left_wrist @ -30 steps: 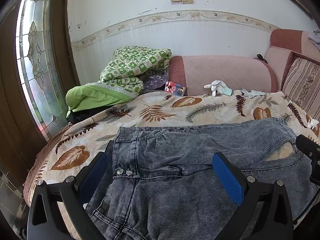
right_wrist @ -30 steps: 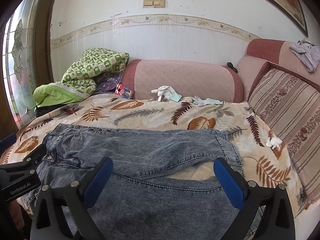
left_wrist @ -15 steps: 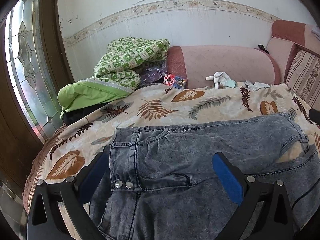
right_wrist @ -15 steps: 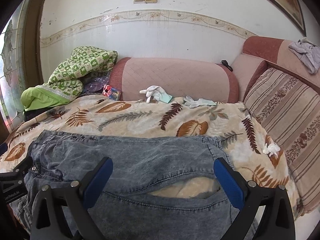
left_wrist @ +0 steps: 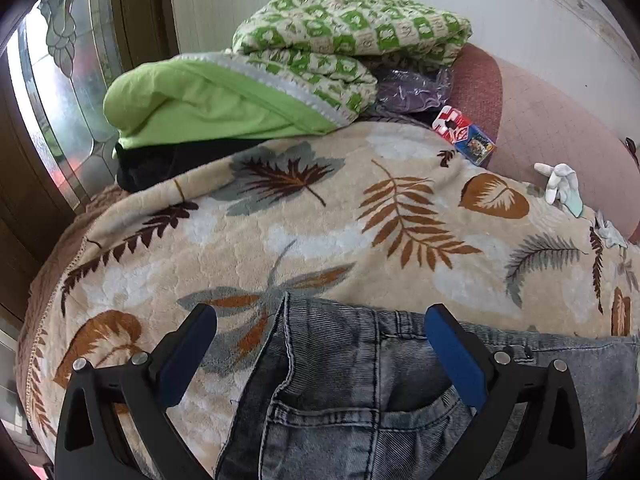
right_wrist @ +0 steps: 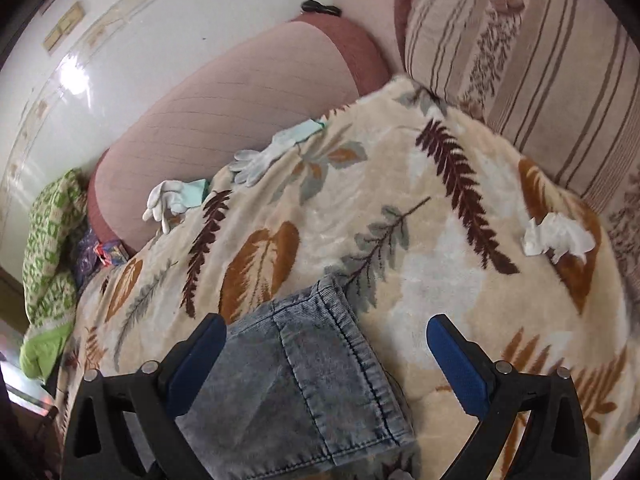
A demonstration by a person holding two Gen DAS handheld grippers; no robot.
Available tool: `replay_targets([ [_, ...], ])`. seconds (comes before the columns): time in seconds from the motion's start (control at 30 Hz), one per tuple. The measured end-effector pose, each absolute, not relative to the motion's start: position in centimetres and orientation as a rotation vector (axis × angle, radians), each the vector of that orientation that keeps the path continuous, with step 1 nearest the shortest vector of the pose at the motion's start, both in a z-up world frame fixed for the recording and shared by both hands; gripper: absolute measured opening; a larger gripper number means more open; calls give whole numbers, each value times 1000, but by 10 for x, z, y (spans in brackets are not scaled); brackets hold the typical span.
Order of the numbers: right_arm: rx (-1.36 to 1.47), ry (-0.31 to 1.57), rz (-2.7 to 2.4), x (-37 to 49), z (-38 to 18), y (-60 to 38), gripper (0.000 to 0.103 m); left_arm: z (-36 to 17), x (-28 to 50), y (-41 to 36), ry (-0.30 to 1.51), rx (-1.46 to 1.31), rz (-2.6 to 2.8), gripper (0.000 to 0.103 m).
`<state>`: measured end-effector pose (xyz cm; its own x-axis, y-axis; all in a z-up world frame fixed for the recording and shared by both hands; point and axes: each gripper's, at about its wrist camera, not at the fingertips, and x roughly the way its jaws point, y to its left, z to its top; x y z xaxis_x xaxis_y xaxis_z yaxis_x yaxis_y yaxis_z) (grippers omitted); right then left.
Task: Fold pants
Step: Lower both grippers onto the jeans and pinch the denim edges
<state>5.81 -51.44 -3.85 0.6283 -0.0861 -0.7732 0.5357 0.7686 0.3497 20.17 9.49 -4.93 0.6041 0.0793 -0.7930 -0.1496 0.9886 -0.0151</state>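
On the leafy blanket [left_wrist: 328, 236] we see only part of the pants [left_wrist: 344, 396]; the rest is cut off. Our left gripper [left_wrist: 320, 344] and right gripper [right_wrist: 326, 350] are both wide open, holding nothing.

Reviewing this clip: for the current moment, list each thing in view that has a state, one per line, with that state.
left gripper: open, at the waistband corner
right gripper: open, at the hem end
jeans: lying flat on the blanket, back pocket showing
leaf-print blanket: spread over the sofa
green quilt: folded, stacked on other bedding
white gloves: loose, against the bolster
tissue: crumpled
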Motion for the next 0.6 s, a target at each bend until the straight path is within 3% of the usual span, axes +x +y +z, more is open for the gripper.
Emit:
replay_targets([
  [0.17,622,904,-372,97,-74,-520,94,-79,225,118,995,-142,144,97],
  [0.37,541,980,-373,135,-99,-508,84,-103,239,131,1071,-242,74,63],
  [0.43,515,1027,-371,144,-111,-505,73,-109,241,130,1082,-246,65,56],
  [0.47,502,1044,-370,147,-117,-503,72,-109,241,128,1069,-231,65,54],
  [0.5,470,1034,-376,147,-118,-500,69,-108,242,127,1065,-220,56,46],
  [0.6,429,1017,-384,144,-112,-495,34,-107,244,131,1058,-258,11,23],
])
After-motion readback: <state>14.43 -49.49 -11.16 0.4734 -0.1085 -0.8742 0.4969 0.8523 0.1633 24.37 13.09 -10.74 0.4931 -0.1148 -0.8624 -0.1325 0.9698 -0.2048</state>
